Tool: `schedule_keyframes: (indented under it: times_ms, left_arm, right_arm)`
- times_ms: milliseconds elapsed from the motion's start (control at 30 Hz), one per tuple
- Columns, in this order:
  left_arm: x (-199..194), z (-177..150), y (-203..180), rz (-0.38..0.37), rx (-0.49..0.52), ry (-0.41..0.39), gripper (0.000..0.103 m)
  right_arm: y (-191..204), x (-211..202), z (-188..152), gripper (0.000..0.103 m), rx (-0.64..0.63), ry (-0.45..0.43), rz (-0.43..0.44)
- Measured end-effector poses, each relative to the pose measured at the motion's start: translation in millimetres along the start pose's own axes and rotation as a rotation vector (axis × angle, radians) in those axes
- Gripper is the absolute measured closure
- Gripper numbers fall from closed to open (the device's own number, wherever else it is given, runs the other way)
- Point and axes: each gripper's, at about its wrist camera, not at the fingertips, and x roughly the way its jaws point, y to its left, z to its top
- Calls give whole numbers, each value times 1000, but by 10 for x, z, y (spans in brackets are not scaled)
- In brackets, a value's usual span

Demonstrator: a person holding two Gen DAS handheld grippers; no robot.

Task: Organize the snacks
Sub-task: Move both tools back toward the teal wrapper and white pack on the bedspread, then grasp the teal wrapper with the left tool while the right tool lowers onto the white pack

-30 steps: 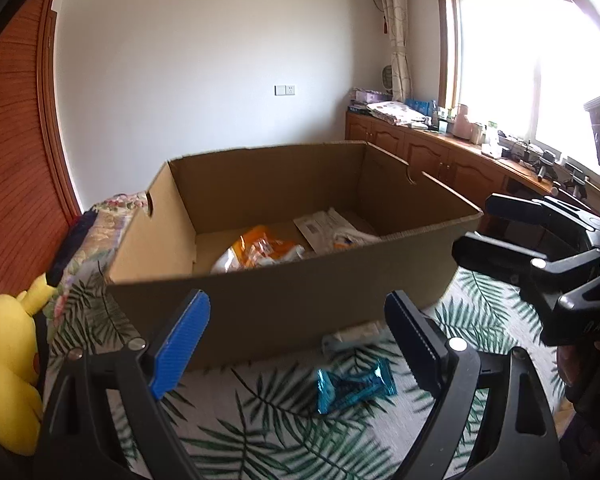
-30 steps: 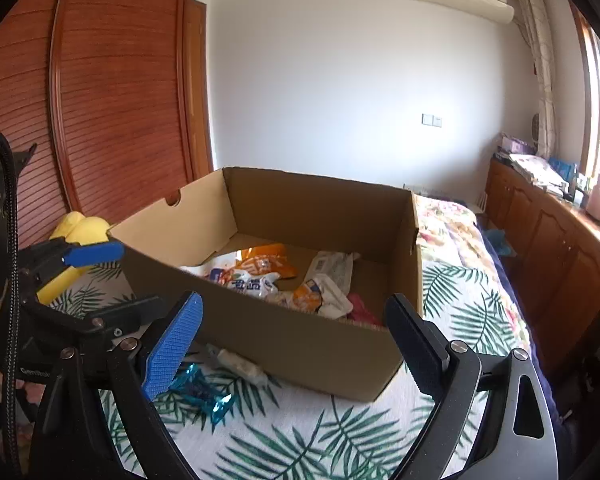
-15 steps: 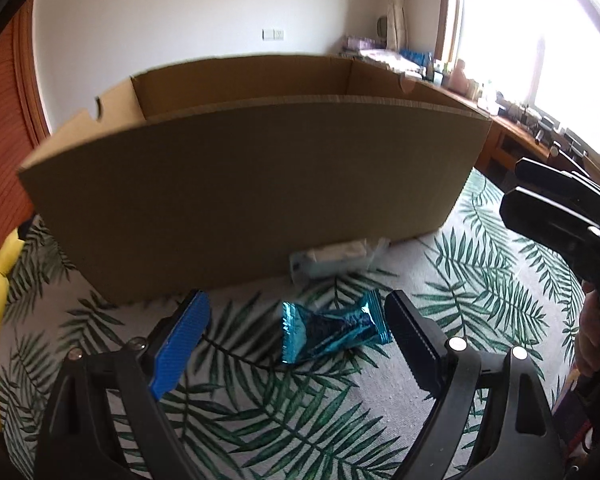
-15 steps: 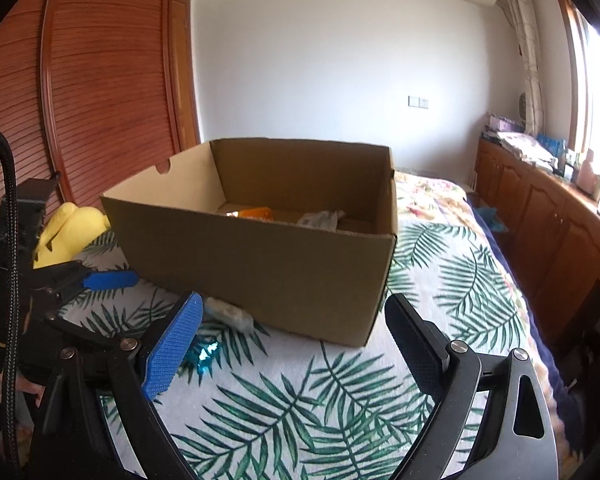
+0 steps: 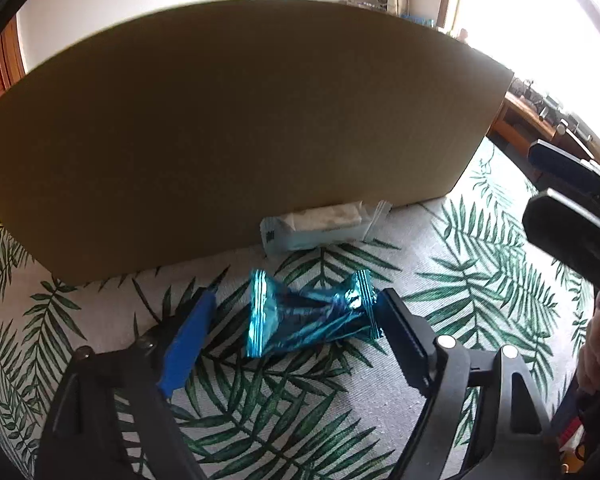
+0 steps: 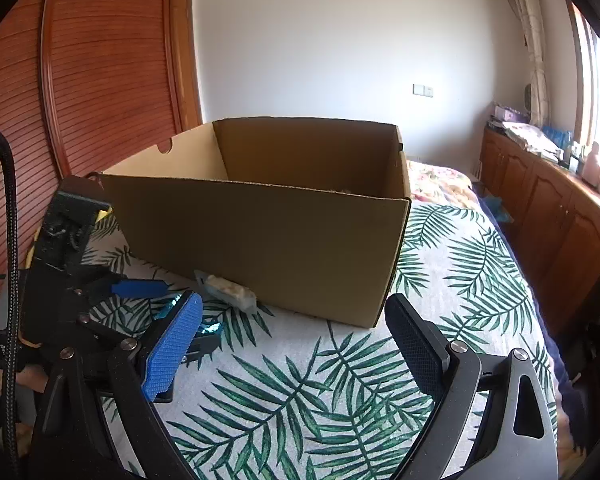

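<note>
A shiny blue snack wrapper (image 5: 312, 320) lies on the leaf-print bed cover in front of the brown cardboard box (image 5: 240, 120). My left gripper (image 5: 296, 340) is low over the cover with the wrapper between its jaws, which are closing. The blue pad stands clear of the wrapper and the black pad is at its right end. A white snack pack (image 5: 324, 226) rests against the box wall. My right gripper (image 6: 296, 344) hovers open and empty in front of the box (image 6: 260, 240). In its view the white pack (image 6: 230, 292) shows, the blue wrapper (image 6: 210, 326) only partly.
A yellow plush toy (image 6: 32, 248) lies left of the box. Wooden wardrobe doors (image 6: 100, 80) stand at the left, and wooden cabinets (image 6: 540, 208) line the right wall under the window. The leaf-print cover (image 6: 340, 380) stretches bare in front of the right gripper.
My left gripper has dropped and tipped down onto the blue wrapper, which now sits between narrower jaws. My right gripper has sunk a little, so the box's contents are out of its sight.
</note>
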Motion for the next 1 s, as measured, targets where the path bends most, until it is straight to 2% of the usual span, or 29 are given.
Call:
schedule_keyframes:
  times_ms: [100, 233, 367, 633, 733, 867, 1000]
  left_arm:
    - [-7, -10, -53, 26, 15, -4, 29]
    - [-65, -37, -75, 35, 20, -25, 57]
    - [-118, -100, 40, 7, -4, -37, 70]
    - [-243, -159, 152, -26, -41, -67, 73]
    - [-271, -142, 341, -38, -38, -74, 74]
    - [-322, -119, 406, -44, -38, -95, 80]
    - [-360, -104, 534, -43, -59, -93, 79]
  right_arm:
    - [16, 37, 13, 9, -3, 7, 2]
    - [57, 119, 7, 9, -9, 28, 16]
    - [119, 228, -7, 9, -18, 59, 37]
    - [241, 455, -14, 9, -37, 120, 77]
    - [268, 501, -3, 9, -39, 126, 83]
    - [305, 590, -7, 9, -47, 149, 90]
    - [314, 679, -17, 9, -35, 172, 99]
